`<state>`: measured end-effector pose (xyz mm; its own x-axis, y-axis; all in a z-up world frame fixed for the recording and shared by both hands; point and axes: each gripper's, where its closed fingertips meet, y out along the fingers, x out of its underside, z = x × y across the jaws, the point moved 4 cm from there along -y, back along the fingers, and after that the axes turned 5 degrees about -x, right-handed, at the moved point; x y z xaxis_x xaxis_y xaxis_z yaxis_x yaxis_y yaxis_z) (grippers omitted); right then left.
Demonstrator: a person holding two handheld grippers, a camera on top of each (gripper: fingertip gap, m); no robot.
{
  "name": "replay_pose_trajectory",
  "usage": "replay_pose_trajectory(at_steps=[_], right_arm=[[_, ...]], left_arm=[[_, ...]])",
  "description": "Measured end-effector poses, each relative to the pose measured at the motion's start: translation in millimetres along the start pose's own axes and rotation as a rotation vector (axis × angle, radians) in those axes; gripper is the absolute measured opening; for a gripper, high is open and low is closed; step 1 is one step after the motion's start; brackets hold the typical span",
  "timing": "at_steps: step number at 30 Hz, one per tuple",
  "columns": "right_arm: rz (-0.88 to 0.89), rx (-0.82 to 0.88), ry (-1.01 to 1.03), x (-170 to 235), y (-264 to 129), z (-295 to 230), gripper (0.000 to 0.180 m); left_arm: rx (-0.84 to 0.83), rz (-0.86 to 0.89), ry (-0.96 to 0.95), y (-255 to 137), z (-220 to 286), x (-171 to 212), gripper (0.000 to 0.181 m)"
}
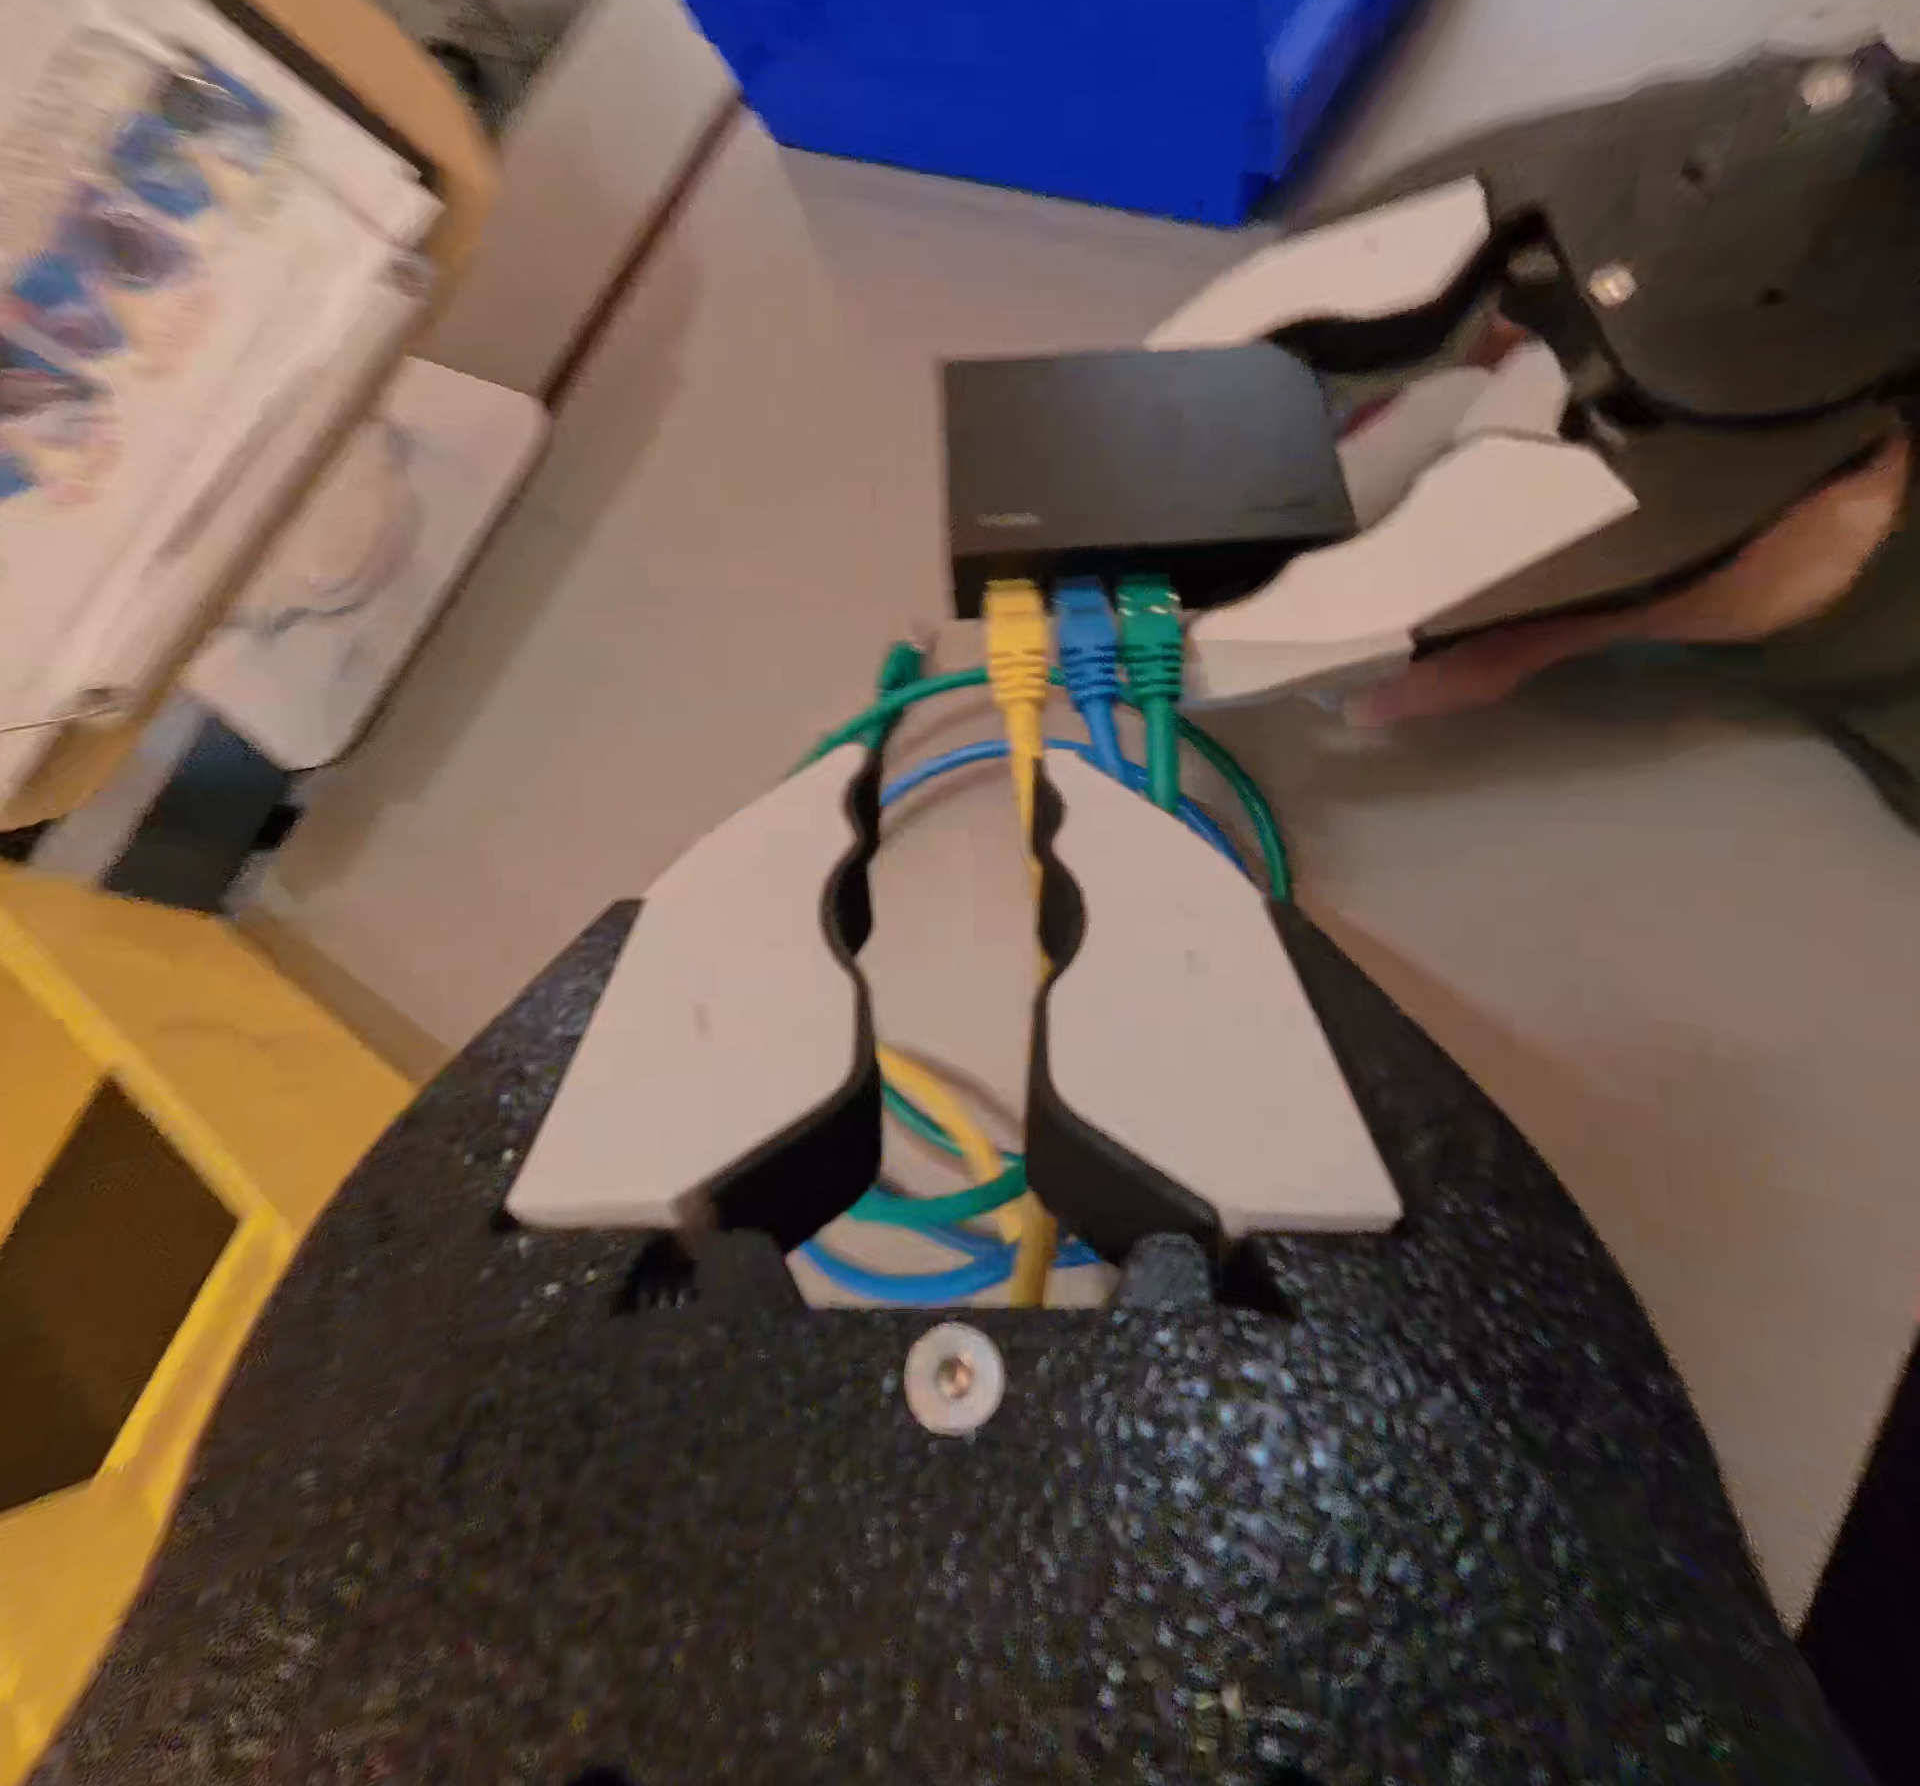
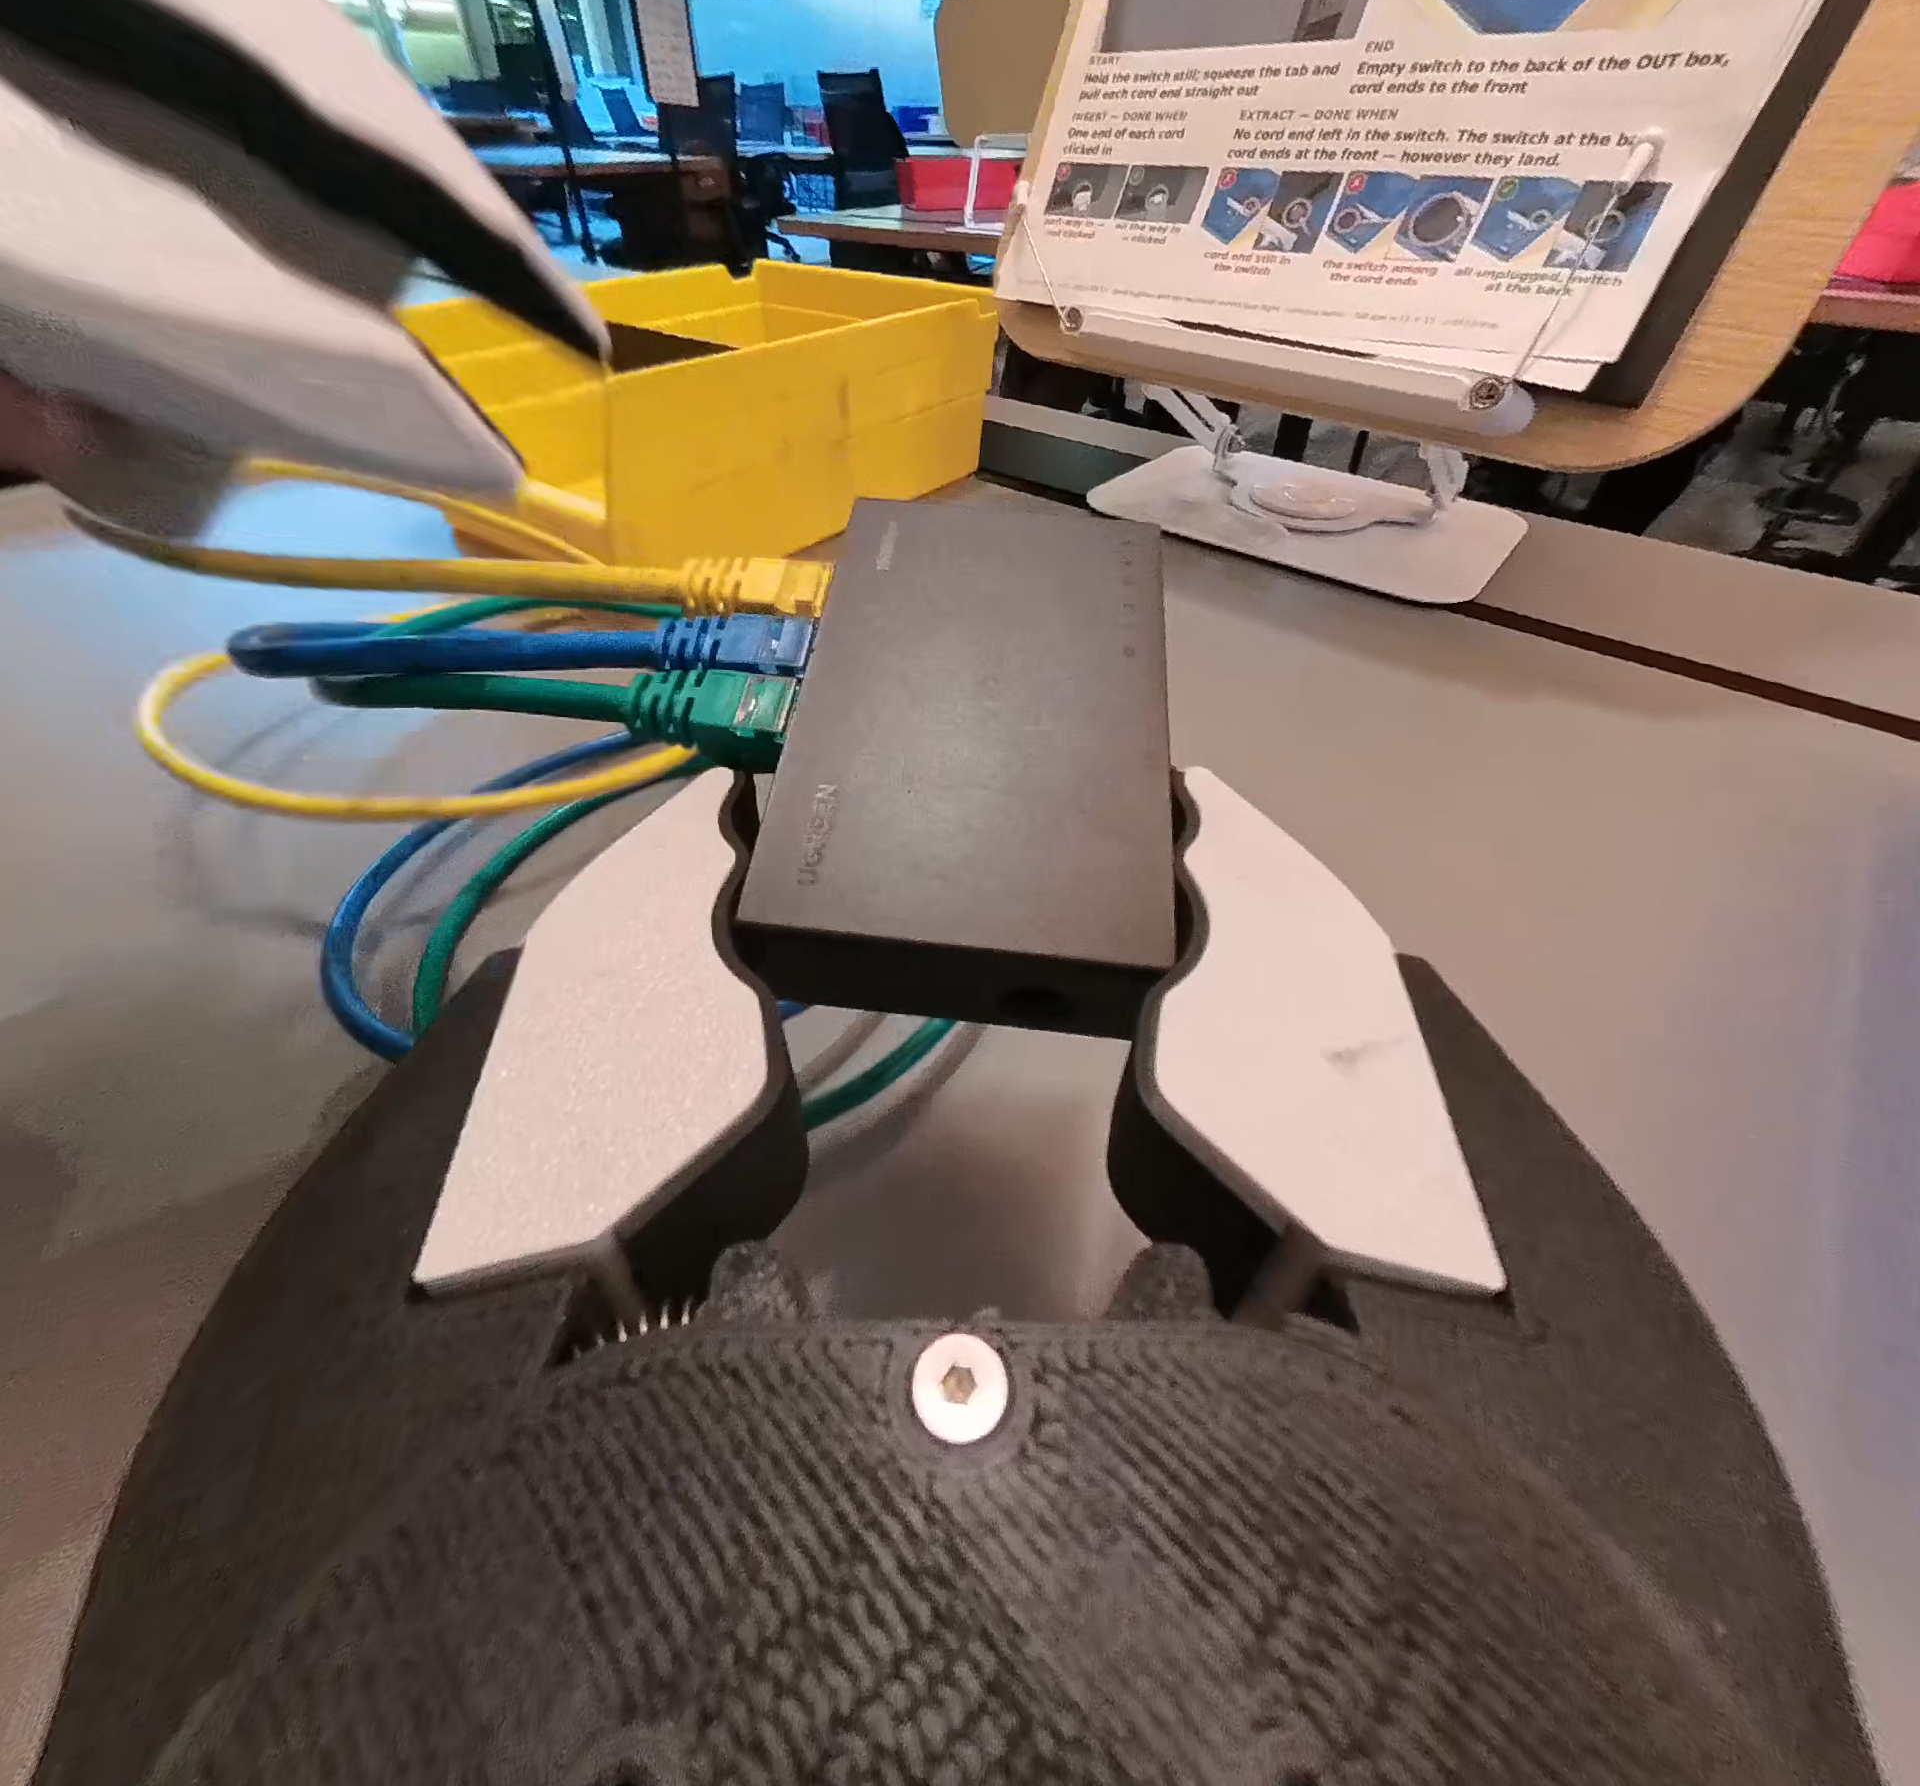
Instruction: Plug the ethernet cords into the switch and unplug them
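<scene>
Right gripper [image 2: 956, 863] clamps the black switch [image 2: 966, 749] above the worktop [image 2: 1558, 905]. Yellow cord [image 1: 1013, 645], blue cord [image 1: 1086, 640] and green cord [image 1: 1148, 640] are plugged in. Left gripper [image 1: 951, 780] stands narrowly parted around the yellow cord. Only the left view shows the blue bin [image 1: 987, 32]; only the right, the instruction sheet [image 2: 1403, 105].

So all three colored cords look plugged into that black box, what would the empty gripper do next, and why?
Probably ease the left gripper forward to the yellow plug and close on it. Its fingers stand open, the yellow cord running between them, short of the plug. The right gripper already clamps the switch, so that plug could be squeezed and pulled straight out. The blue plug and green plug would follow.
</scene>
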<state>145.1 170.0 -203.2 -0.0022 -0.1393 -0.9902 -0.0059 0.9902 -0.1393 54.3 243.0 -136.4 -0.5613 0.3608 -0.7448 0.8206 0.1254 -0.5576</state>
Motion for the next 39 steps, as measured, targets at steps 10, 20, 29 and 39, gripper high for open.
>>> replay_pose_trajectory(at_steps=[10, 20, 29, 39], right_arm=[[0.204, 0.018, 0.041, -59, -41, 20, 0.074], [0.275, 0.145, -0.118, -210, -110, 86, 0.074], [0.073, 0.555, -0.408, -315, -152, 187, 0.075], [-0.25, 0.753, -0.268, -175, -131, 292, 0.075]], left_arm=[[-0.429, 0.27, -0.423, -114, -91, 91, 0.058], [-0.224, 0.159, -0.565, -49, -40, 173, 0.063], [-0.193, 0.176, -0.544, -41, -35, 169, 0.06], [-0.167, 0.189, -0.517, -42, -31, 166, 0.058]])
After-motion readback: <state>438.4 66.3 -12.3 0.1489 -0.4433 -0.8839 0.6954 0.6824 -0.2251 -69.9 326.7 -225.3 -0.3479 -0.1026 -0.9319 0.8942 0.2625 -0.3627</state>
